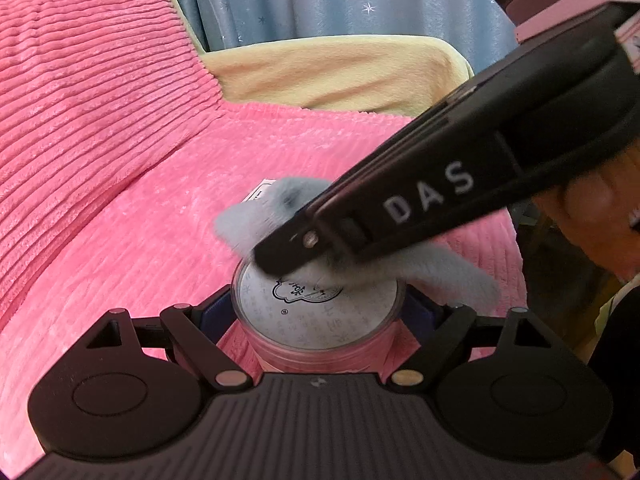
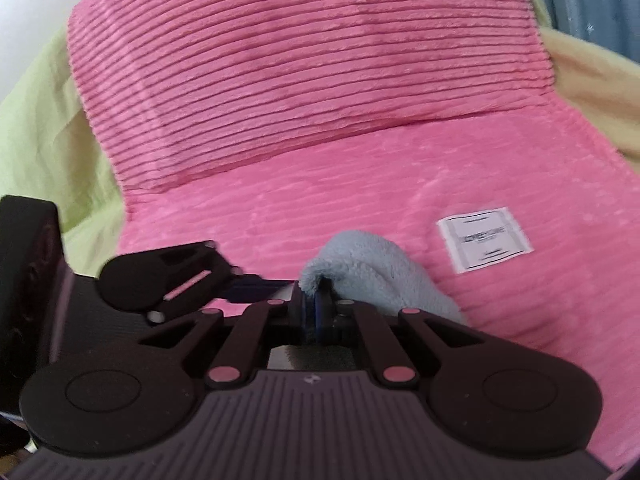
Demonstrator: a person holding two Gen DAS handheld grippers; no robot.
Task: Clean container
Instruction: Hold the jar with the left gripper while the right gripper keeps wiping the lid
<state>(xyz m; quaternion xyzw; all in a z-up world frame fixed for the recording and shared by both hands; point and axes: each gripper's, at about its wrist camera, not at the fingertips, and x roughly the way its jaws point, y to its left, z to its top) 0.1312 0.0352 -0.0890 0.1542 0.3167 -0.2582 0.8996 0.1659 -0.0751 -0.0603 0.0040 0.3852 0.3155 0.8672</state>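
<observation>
You are clamping the round, clear-walled container [image 1: 316, 320] by its sides between the left gripper [image 1: 316, 312] fingers, holding it just above the pink corduroy blanket [image 1: 120, 208], while your right gripper [image 2: 316, 312], pinched tight on a fluffy pale blue cloth [image 1: 280, 208], is pressing that cloth onto the printed lid [image 1: 312, 316]. Wiping looks mid-course; how much lid is done, and whether the walls need it, is not telling from here. Room: white label [image 2: 484, 238], yellow-green bedding [image 1: 340, 76], starred blue curtain [image 1: 320, 0].

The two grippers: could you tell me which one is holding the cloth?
The right gripper, pinching the blue cloth; the left gripper clamps the container.
</observation>
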